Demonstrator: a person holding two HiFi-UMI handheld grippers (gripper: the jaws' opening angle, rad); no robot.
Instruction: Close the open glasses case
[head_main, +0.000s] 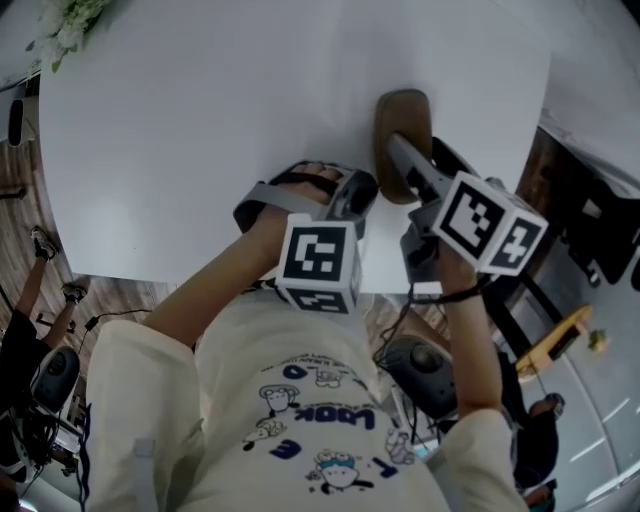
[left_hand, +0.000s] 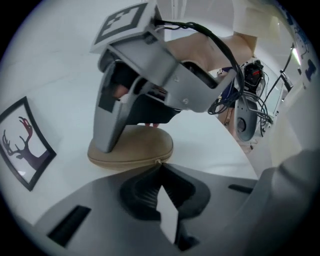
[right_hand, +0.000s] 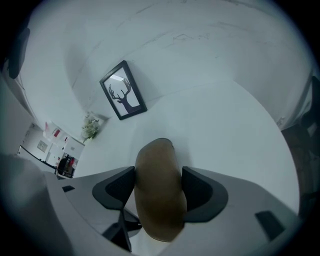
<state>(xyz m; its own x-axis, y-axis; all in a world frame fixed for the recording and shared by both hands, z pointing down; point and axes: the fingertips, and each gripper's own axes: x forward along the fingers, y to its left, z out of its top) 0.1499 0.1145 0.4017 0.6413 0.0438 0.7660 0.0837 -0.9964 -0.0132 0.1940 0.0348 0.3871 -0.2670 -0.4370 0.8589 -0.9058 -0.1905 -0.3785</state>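
A tan glasses case (head_main: 401, 112) lies on the white table (head_main: 200, 130) near its front right, with its lid down on the base. My right gripper (head_main: 402, 152) straddles the near end of the case (right_hand: 159, 170). Its dark pads (right_hand: 200, 192) press both long sides, so the right gripper (right_hand: 159, 194) is shut on it. My left gripper (head_main: 358, 192) sits just left of the case, jaws shut with nothing between them. In the left gripper view the left gripper (left_hand: 161, 197) points at the case (left_hand: 132, 150), whose seam shows closed, with the right gripper's finger resting on top.
A framed deer picture (right_hand: 122, 90) leans at the table's far side and also shows as the picture (left_hand: 22, 142) in the left gripper view. A small flower bunch (head_main: 65, 20) stands at the far left corner. The table's near edge runs just under both hands.
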